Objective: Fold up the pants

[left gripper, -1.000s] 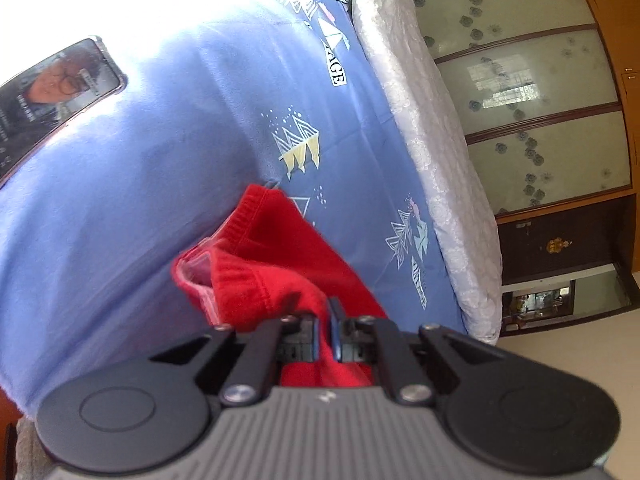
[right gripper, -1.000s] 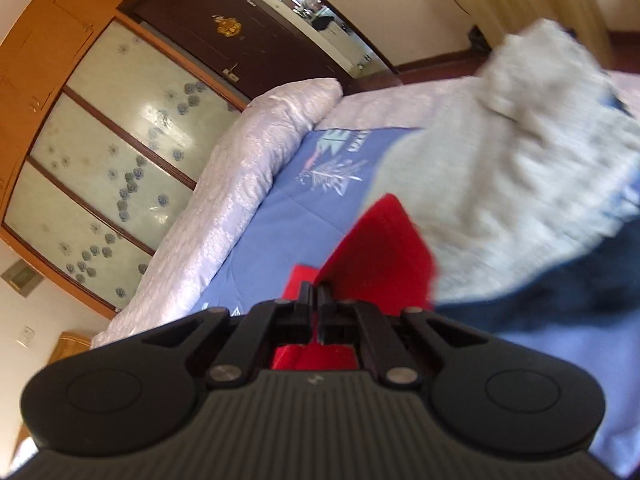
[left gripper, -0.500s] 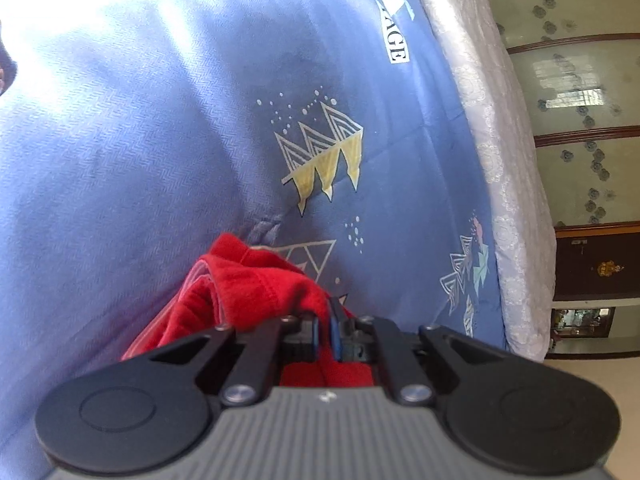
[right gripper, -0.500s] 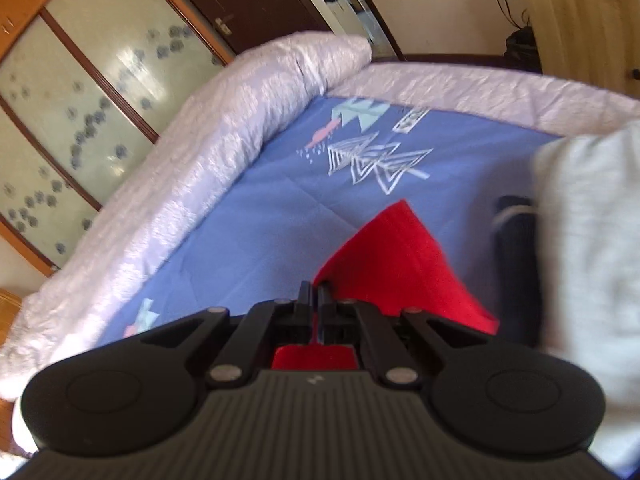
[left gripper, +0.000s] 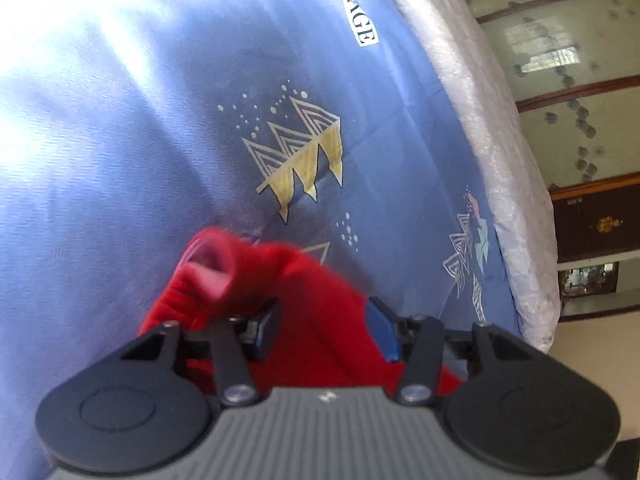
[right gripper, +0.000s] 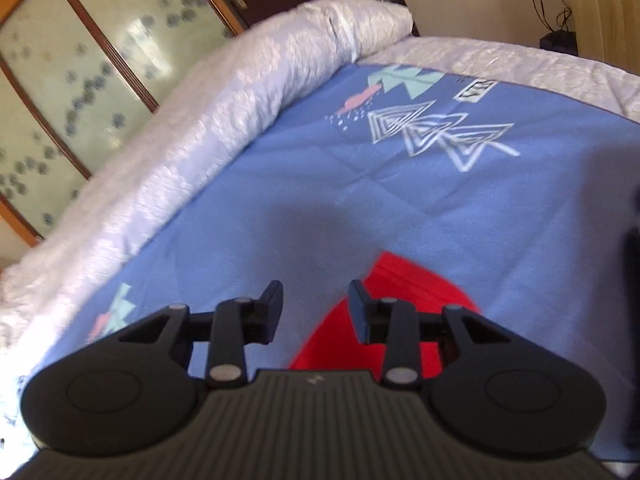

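The left gripper [left gripper: 322, 322] has its fingers spread apart, with the red pants [left gripper: 304, 304] lying between and beneath them; neither finger pad visibly clamps the fabric. The pants rest bunched on the blue bedspread [left gripper: 160, 140], with a pale pink inner lining [left gripper: 208, 268] showing at the folded upper edge. A yellow-and-white mountain print [left gripper: 300, 160] sits on the bedspread just beyond the pants. A white quilted border [left gripper: 492, 168] runs along the bedspread's far side, and a frosted-glass wardrobe [left gripper: 560, 80] stands behind it.

The right gripper [right gripper: 316, 306] also has its fingers spread apart and holds nothing. A flat corner of the red pants [right gripper: 400, 312] lies on the blue bedspread [right gripper: 320, 200], below and to the right of the gap, partly behind the right finger. White triangle prints [right gripper: 436, 132] mark the bedspread further away. The white quilted border [right gripper: 240, 88] curves along the left and far edges.
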Motion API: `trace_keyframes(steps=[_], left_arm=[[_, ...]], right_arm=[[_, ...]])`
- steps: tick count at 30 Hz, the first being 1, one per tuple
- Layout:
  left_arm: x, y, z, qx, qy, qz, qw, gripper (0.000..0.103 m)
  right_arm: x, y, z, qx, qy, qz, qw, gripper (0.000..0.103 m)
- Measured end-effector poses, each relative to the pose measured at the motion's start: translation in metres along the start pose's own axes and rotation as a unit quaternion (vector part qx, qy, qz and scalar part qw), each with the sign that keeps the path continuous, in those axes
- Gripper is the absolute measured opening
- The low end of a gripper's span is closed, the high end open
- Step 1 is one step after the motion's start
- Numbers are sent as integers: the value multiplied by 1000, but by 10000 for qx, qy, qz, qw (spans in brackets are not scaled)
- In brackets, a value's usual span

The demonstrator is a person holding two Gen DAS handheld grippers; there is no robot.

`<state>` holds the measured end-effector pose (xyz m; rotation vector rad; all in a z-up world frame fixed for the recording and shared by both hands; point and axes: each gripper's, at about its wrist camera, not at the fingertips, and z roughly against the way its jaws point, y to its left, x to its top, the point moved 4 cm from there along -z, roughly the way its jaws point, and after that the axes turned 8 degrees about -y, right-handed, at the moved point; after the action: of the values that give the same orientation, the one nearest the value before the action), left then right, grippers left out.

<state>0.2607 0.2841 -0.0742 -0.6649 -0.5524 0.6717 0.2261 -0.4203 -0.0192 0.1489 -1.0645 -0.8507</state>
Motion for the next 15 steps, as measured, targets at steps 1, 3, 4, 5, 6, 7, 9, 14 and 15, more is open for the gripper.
trace_keyframes(steps=[1, 3, 4, 5, 6, 7, 9, 14, 15], left_arm=[[-4, 4, 15, -42, -49, -94, 9999, 51], [-13, 12, 43, -102, -161, -148, 9997, 54], [-18, 18, 58, -154, -243, -131, 9995, 54], [-22, 23, 71, -236, -318, -89, 9992, 54], [-27, 28, 81, -305, -374, -56, 9988, 54], [-32, 32, 92, -360, -426, -27, 9984, 55], [-44, 38, 106, -368, -483, 31, 9981, 61], [-80, 47, 94, -458, -260, 164, 9985, 73], [-83, 46, 87, -447, -243, 187, 9985, 75]], right_arm=[[0, -9, 10, 73, 6, -94, 9999, 39], [-3, -32, 32, 133, 154, -355, 9992, 39], [-6, -42, 43, 146, 287, -446, 9985, 39], [-10, -51, 53, 199, 404, -499, 9977, 39], [-15, -57, 63, 277, 498, -536, 9969, 40], [-20, -63, 72, 334, 575, -528, 9964, 40], [-30, -65, 84, 474, 690, -367, 9958, 39], [-44, -57, 92, 622, 667, -175, 9957, 47], [-44, -55, 90, 628, 650, -191, 9957, 49]])
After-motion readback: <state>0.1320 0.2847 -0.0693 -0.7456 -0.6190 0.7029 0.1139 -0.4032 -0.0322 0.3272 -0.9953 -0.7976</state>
